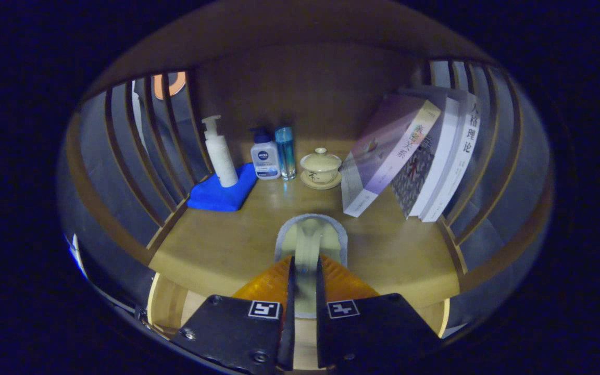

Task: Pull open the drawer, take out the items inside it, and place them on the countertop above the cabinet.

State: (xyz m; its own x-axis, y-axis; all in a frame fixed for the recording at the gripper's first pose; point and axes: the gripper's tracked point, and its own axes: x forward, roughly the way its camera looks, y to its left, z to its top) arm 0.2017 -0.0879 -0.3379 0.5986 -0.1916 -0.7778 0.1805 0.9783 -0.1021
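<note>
The gripper [305, 271] is closed on a pale flat item [309, 245], both fingers pressing its narrow middle, holding it just above the wooden countertop [216, 245]. Beyond it stand a pump bottle [220, 153] on a blue cloth [222, 195], two smaller bottles [274, 155], a lidded cup [321, 165] on a saucer, and leaning books [414, 156].

Item [309, 245] in tool [304, 276]: we see it blurred; its lower part sits hidden between the fingers.
Cloth [222, 194]: partly hidden under a pump bottle [220, 153].
Rear books [453, 156]: mostly hidden behind the front one.
Drawer [167, 304]: we see just its edge.
</note>
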